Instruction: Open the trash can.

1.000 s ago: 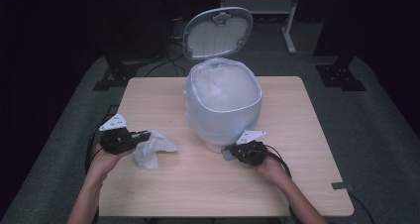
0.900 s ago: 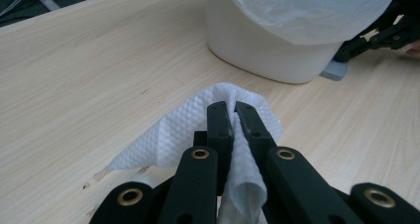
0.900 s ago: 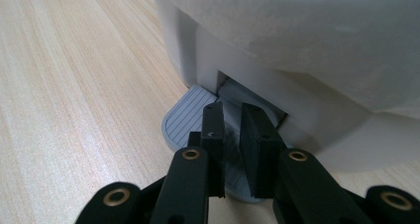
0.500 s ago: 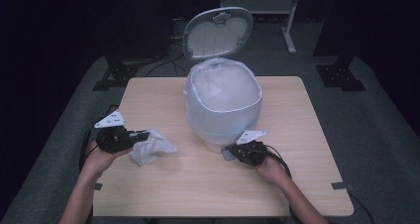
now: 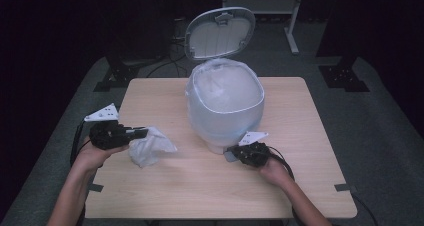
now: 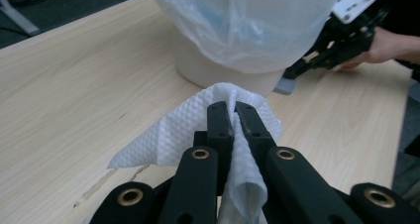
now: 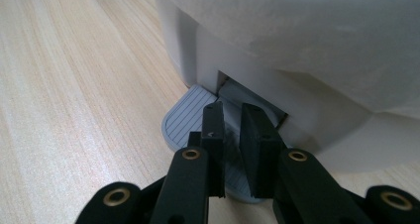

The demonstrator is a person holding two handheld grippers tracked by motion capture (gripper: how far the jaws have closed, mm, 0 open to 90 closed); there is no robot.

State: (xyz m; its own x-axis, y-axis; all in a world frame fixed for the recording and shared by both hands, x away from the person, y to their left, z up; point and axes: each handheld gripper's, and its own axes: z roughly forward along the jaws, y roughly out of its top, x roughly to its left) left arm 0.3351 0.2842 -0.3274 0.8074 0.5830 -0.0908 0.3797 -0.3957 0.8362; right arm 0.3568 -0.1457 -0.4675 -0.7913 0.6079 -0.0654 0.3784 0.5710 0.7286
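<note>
On a light wooden table stands a white pedal bin, lid raised, a clear plastic liner draped over its rim. Front left of the bin, the left gripper is clamped on a crumpled white paper towel. The right gripper, jaws together, presses down on the bin's grey foot pedal.

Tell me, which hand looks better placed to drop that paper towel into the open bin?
Left. The left gripper is shut on the paper towel, beside the bin, whose lid stands open. The right gripper is shut, resting on the grey pedal at the bin's base, probably keeping the lid open.
</note>
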